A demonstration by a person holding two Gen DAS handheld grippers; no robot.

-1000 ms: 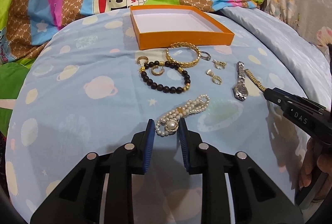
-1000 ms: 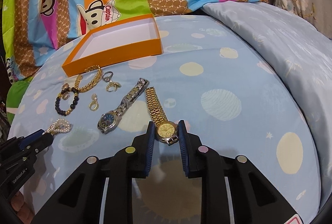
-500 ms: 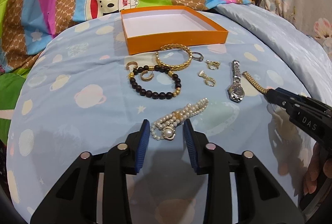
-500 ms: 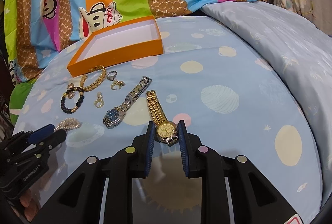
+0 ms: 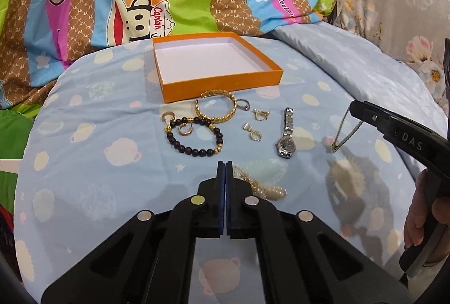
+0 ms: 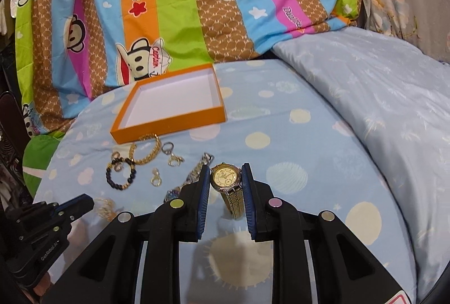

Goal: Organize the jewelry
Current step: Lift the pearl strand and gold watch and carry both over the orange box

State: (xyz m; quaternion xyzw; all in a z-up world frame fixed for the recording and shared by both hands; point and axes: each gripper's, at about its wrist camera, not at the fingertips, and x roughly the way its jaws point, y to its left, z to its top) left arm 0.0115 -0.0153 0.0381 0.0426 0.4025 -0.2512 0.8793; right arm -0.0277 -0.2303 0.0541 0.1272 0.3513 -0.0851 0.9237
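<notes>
The right gripper point(image 6: 225, 177) is now clamped on the gold watch point(image 6: 225, 177) at frame centre and has lifted it, so the strap hangs down toward the blue bedsheet point(image 6: 309, 163); half a second ago it lay flat. The left gripper point(image 5: 225, 167), apart before, has shut with its pads together; the pearl bracelet point(image 5: 264, 188) shows just right of its fingers, and whether it is pinched cannot be told. The orange box point(image 5: 222, 84) sits upper centre, with the silver watch point(image 5: 286, 141) mid-right below it.
</notes>
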